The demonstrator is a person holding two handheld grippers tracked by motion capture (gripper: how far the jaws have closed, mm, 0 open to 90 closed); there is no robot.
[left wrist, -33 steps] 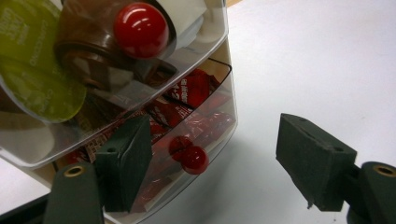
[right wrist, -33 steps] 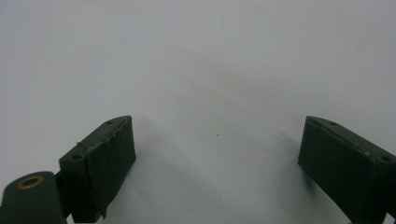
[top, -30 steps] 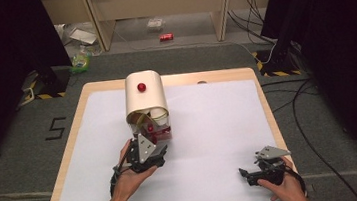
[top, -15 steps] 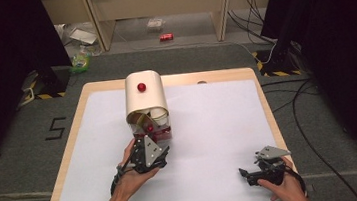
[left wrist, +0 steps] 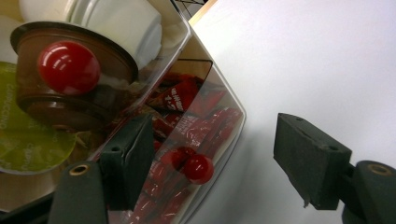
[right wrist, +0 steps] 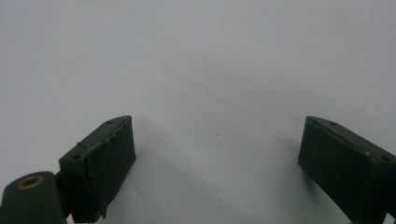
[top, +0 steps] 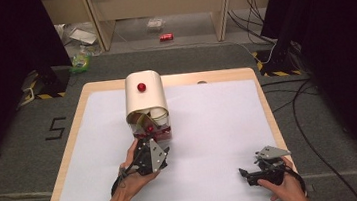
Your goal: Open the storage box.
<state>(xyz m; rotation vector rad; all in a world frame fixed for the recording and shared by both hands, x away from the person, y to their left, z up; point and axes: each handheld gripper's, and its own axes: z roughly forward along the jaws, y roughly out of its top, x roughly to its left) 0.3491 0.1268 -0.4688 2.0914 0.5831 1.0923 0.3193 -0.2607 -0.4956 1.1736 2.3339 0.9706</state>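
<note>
A wooden table (top: 261, 97) covered by a white sheet (top: 219, 126) stands on grey carpet (top: 22, 162). Black curtains (top: 6, 63) hang left and right. At the far side stands pale wooden furniture (top: 156, 2); cables (top: 297, 103) trail right.

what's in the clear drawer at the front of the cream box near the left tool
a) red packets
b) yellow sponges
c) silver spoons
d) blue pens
a: the left tool view shows red packets behind the clear drawer wall, with a red knob on its front.
</note>
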